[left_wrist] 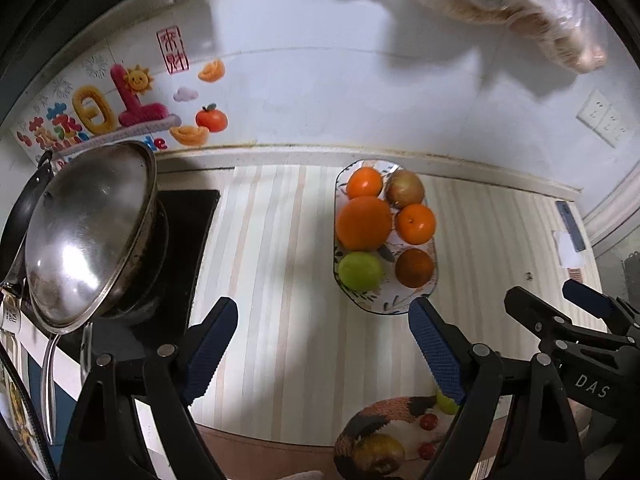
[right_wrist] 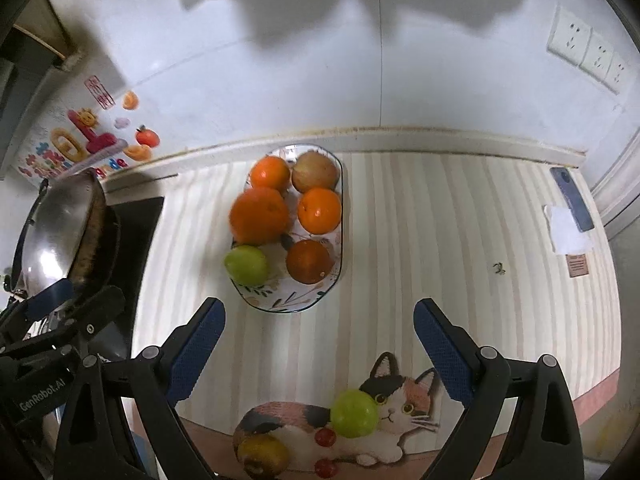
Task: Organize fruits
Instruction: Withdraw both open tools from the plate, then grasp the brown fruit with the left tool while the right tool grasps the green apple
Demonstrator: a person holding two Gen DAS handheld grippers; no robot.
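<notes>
At the lower edge of both wrist views, over the striped counter (right_wrist: 400, 240): left claw (left_wrist: 324, 348) and right claw (right_wrist: 320, 344), each angled steeply down, blue pads spread wide, nothing between them. The right claw also shows at the lower right of the left view.

Surroundings: steel wok lid (left_wrist: 88, 236) propped over a dark pan on the black hob, left of frame; bright stickers (left_wrist: 116, 108) on the wall, upper left; wall sockets (right_wrist: 588, 56), upper right; dark phone (right_wrist: 570, 198) on white paper, right edge. Nothing lies between claws and fruit.

Task items: oval patterned plate (right_wrist: 280, 300), centre frame, beyond the pad tips, holding three oranges, a darker orange (right_wrist: 309, 261), a brownish apple (right_wrist: 315, 176) and a green apple (right_wrist: 246, 265). Below, a cat-shaped mat (right_wrist: 400, 408) at the counter's near edge carries a second green apple (right_wrist: 354, 413), a yellow fruit (right_wrist: 262, 454) and small red fruits (right_wrist: 325, 437), between the right claw's pads in that view.
</notes>
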